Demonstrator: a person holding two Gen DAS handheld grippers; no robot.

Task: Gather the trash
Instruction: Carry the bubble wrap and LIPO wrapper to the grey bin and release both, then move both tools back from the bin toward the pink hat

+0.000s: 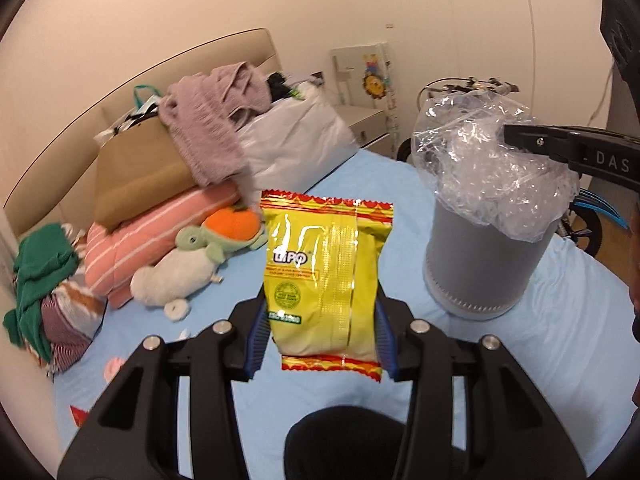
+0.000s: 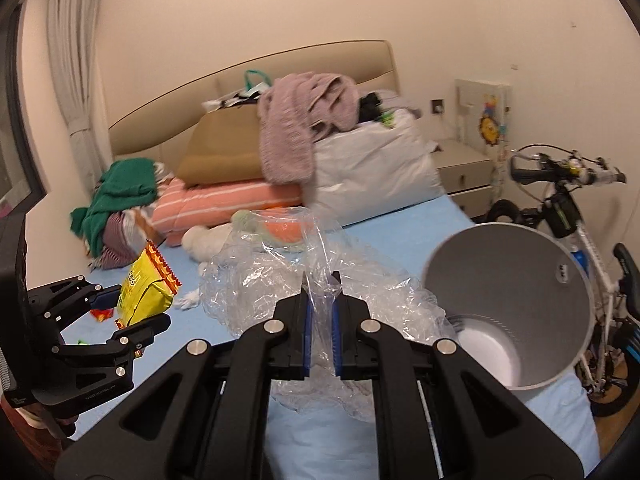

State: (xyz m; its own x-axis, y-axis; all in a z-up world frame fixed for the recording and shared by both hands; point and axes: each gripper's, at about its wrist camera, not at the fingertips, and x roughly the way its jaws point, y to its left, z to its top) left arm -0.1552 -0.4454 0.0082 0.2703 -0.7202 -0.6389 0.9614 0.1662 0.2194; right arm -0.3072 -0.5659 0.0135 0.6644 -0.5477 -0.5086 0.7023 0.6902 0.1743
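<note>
My left gripper (image 1: 322, 304) is shut on a yellow snack packet (image 1: 324, 264) with red crimped ends, which stands upright between the blue pads above the bed. The right wrist view shows that same packet (image 2: 146, 288) in the left gripper (image 2: 136, 308) at the left. My right gripper (image 2: 322, 284) is shut on a crumpled sheet of clear plastic wrap (image 2: 256, 280). A grey round bin (image 2: 500, 264) stands on the bed to its right, mouth open. In the left wrist view the plastic (image 1: 472, 152) hangs over the bin (image 1: 480, 264), pinched by the right gripper (image 1: 508, 134).
The blue bedsheet (image 1: 400, 184) carries a striped pink pillow (image 1: 160, 236), a plush toy (image 1: 180, 272), heaped clothes (image 1: 216, 128) and a white bag (image 1: 296, 140). Small scraps (image 2: 102, 314) and a white tissue (image 2: 188, 300) lie on the sheet. A bicycle (image 2: 580, 208) and a nightstand (image 2: 464, 168) stand beside the bed.
</note>
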